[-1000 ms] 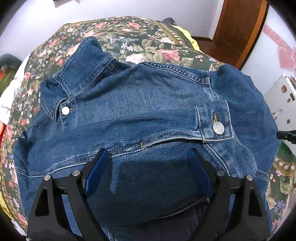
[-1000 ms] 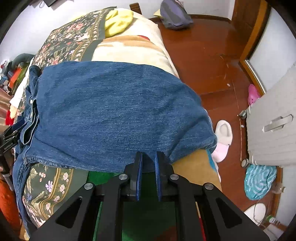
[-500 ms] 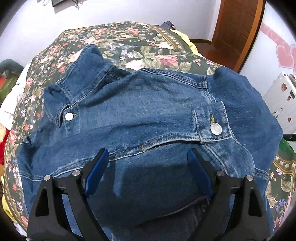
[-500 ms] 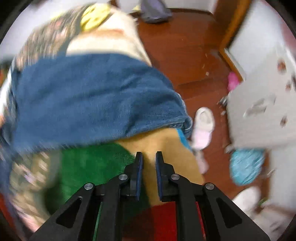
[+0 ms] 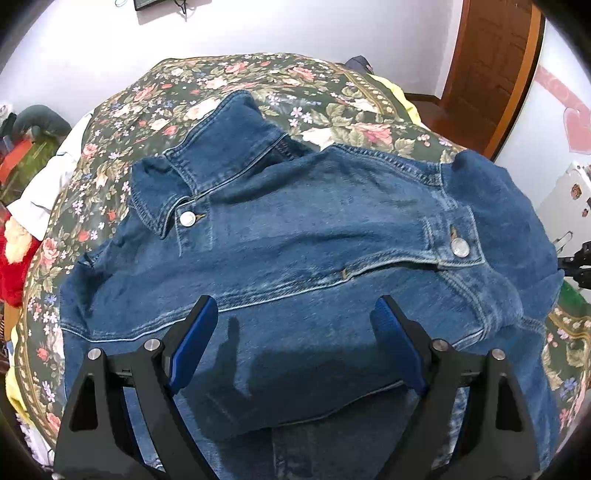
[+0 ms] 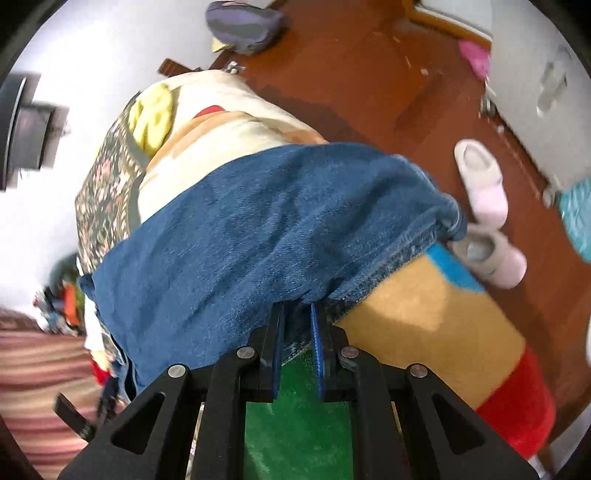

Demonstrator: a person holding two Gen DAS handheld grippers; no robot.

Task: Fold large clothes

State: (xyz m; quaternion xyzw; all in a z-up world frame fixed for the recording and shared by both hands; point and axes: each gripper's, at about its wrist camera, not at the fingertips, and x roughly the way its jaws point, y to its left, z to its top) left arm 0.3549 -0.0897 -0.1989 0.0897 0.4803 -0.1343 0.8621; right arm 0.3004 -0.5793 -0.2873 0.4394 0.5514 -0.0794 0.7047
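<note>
A blue denim jacket (image 5: 295,236) lies front up on a bed with a floral cover (image 5: 236,85), its collar at the upper left and two metal buttons showing. My left gripper (image 5: 295,314) is open and hovers just above the jacket's lower front, holding nothing. In the right wrist view the jacket (image 6: 251,236) drapes over the bed's edge. My right gripper (image 6: 297,314) has its jaws nearly together on the jacket's hem at that edge.
A multicoloured blanket (image 6: 424,332) hangs off the bed side. Slippers (image 6: 484,184) lie on the wooden floor. A grey bag (image 6: 240,26) sits by the far wall. A white suitcase (image 5: 569,206) stands at the right. Clothes (image 5: 22,229) pile at the left.
My left gripper has drawn back and tilted up, showing more of the bed. My right gripper swung away from the hem, then came back onto it, with the view rotated.
</note>
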